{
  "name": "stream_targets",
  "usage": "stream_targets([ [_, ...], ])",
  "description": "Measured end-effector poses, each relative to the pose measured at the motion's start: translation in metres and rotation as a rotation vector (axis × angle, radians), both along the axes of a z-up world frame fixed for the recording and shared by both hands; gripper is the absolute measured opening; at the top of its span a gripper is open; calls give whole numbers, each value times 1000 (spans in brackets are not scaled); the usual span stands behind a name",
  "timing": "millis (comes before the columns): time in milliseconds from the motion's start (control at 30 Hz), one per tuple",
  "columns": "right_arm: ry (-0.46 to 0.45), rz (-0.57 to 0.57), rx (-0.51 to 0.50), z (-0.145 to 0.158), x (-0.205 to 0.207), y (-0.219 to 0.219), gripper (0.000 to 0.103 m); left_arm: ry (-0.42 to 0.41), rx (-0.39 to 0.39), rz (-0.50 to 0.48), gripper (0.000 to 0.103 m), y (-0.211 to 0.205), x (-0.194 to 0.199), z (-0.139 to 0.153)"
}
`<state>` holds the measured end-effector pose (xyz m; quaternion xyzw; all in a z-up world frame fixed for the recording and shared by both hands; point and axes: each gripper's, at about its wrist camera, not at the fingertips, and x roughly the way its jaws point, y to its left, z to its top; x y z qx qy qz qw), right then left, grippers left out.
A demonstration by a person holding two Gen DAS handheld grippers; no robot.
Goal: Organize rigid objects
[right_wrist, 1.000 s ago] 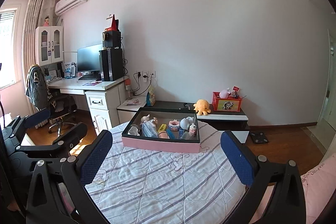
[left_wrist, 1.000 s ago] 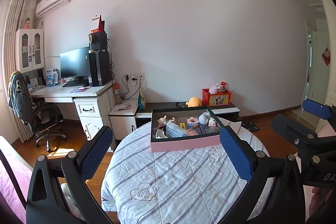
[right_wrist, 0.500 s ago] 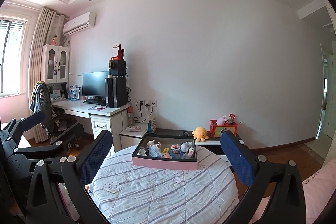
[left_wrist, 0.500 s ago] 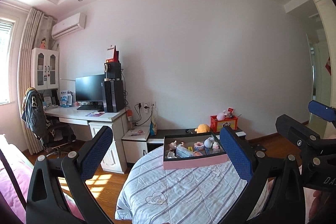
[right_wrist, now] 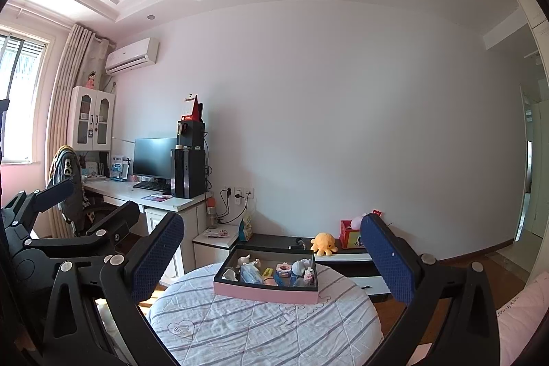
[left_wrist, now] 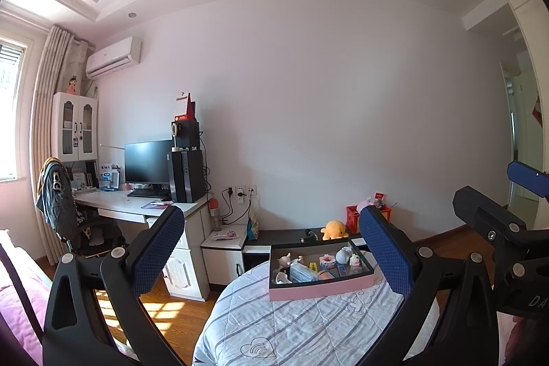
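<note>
Trouble, as I judge it, lies in the gap between my jaws and the work. Both grippers hang high and well back from the pink box (right_wrist: 266,276), which sits on the round bench (right_wrist: 264,328) under its striped quilt, low and far ahead between the jaws in both views. From here the small things in the box, a pale figurine (right_wrist: 244,260), a yellow piece (right_wrist: 267,272), a round pink-and-white piece (right_wrist: 283,269), are crowded together and too small for me to pick apart. If I dive in quickly I could clip the box's black rim and slide it on the soft quilt, or close on two things at once.

My left gripper (left_wrist: 274,252) has its jaws spread wide with nothing between them, pointing roughly level across the room so the box shows just inside its right-hand finger. My right gripper (right_wrist: 271,258) is likewise spread and empty, the box centred low between its fingers. The two grippers ride side by side, each visible at the edge of the other's view.
</note>
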<state>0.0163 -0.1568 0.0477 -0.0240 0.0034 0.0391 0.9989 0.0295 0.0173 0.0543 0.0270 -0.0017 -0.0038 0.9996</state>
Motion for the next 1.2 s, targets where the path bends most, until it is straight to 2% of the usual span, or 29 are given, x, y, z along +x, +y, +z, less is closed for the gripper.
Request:
stream_targets([
  [333,-19,-5,-14,18,30,0,103,19,2,3,103,-2,39,13],
  [633,-15,-22,12,20,54,-5,103,31,22,6,103,-8,62,15],
  [1200,23,-37,14,19,76,-7,103,35,1,5,103,-5,77,12],
])
